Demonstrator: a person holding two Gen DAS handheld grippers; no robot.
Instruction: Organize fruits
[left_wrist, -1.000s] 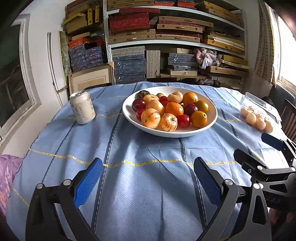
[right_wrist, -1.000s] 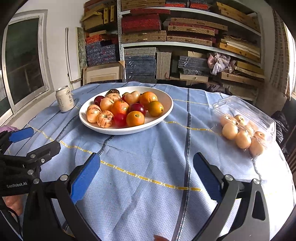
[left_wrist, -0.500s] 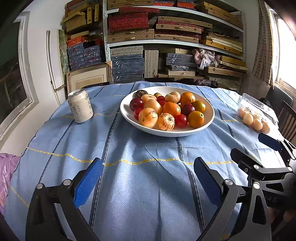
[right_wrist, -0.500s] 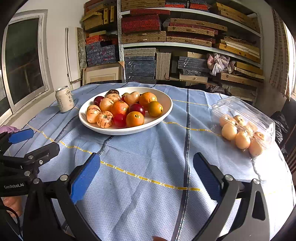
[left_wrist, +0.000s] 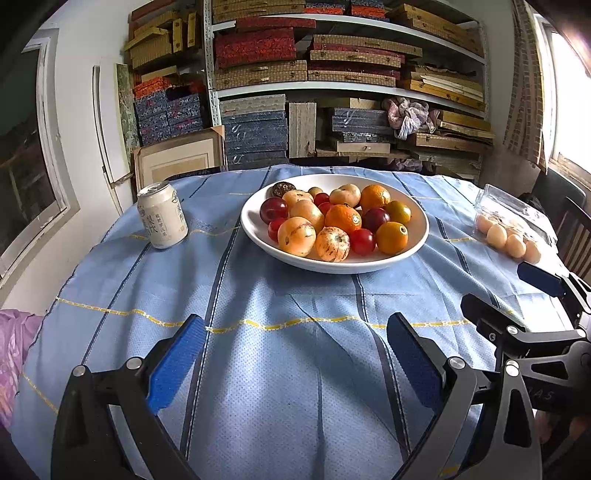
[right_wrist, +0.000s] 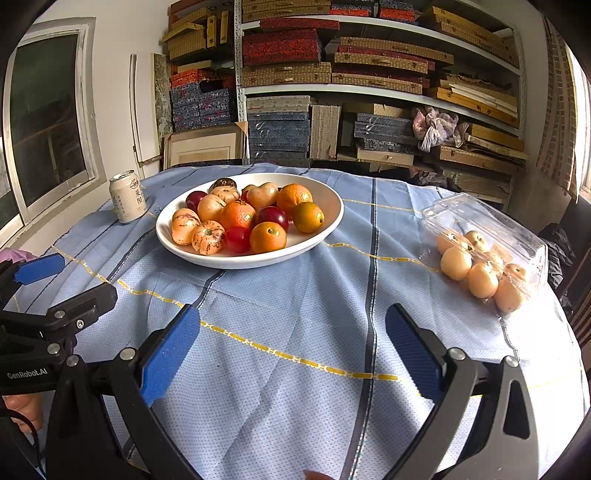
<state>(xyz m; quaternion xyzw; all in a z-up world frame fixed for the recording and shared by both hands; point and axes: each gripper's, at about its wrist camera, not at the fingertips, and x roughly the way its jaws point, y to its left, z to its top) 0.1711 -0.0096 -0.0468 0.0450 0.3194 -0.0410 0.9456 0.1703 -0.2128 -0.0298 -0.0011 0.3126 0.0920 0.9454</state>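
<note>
Above tablecloth (left_wrist: 295, 369) | left gripper (left_wrist: 295, 363), right gripper (right_wrist: 293, 356) | jaws wide, empty

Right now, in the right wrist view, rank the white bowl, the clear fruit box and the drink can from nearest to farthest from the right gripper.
1. Clear fruit box, right side.
2. White bowl, ahead, slightly left; close to the box's distance, hard to separate.
3. Drink can, far left, clearly farthest from the right gripper.

We see our left gripper (left_wrist: 295, 363) and right gripper (right_wrist: 291, 354) built alike: black angular frames, 2 fingers each faced with textured blue pads (right_wrist: 168, 352), and silver round screws (right_wrist: 127, 354) at the joints. White "GenRobot.AI" lettering (right_wrist: 27, 373) marks the left gripper's side, with a thin black cable (right_wrist: 33, 434) beneath.
</note>
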